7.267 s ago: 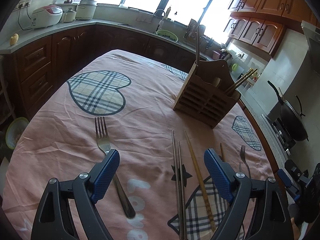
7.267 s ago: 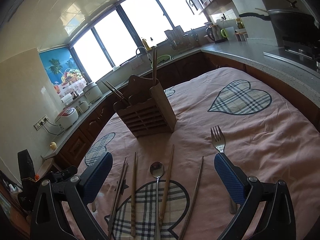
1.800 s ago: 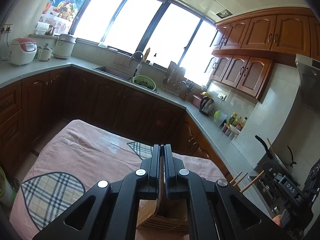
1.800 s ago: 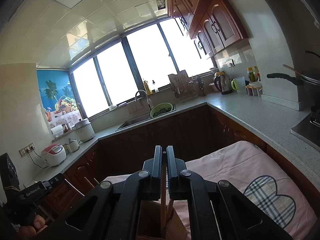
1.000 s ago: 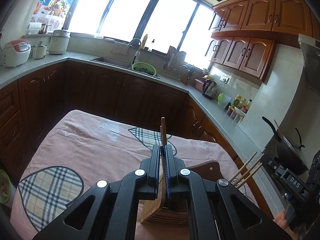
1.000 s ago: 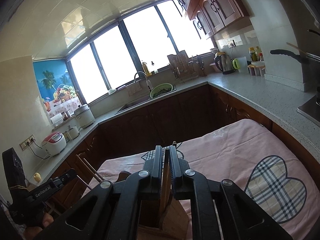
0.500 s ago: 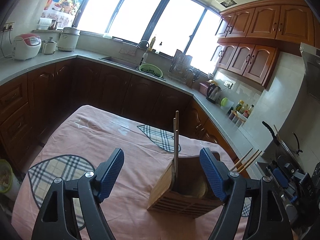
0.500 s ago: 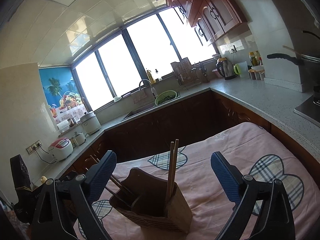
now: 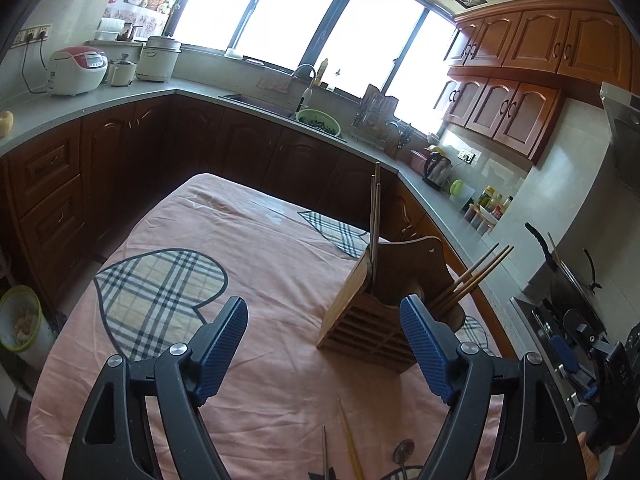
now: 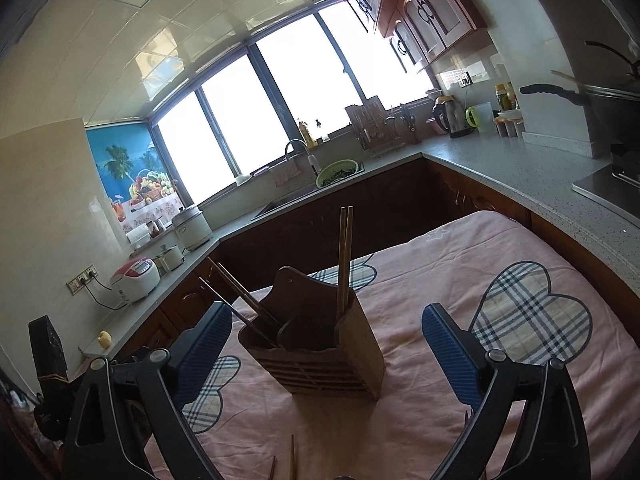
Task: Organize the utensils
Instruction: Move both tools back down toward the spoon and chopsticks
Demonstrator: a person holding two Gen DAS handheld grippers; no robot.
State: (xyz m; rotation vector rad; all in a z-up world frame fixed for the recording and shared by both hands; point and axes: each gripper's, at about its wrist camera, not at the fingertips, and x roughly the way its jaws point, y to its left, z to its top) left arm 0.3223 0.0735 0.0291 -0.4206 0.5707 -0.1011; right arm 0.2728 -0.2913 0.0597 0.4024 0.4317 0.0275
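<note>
Both jaws wide, nothing gripped: left gripper (image 9: 324,350) & right gripper (image 10: 326,354) face the wooden holder (image 9: 380,320) on the pink cloth (image 9: 272,280). Holder's inside hidden by its walls. Chopsticks (image 9: 374,216) stand upright in it, another pair (image 9: 476,272) leaning. Loose chopstick (image 9: 351,444) & spoon (image 9: 402,451) cut off at bottom edge. A second ago both grippers were clamped on chopsticks over the holder.

Holder (image 9: 380,312) on table (image 9: 260,248); chopsticks (image 9: 374,216) upright inside; loose utensils (image 9: 348,448) in front.
</note>
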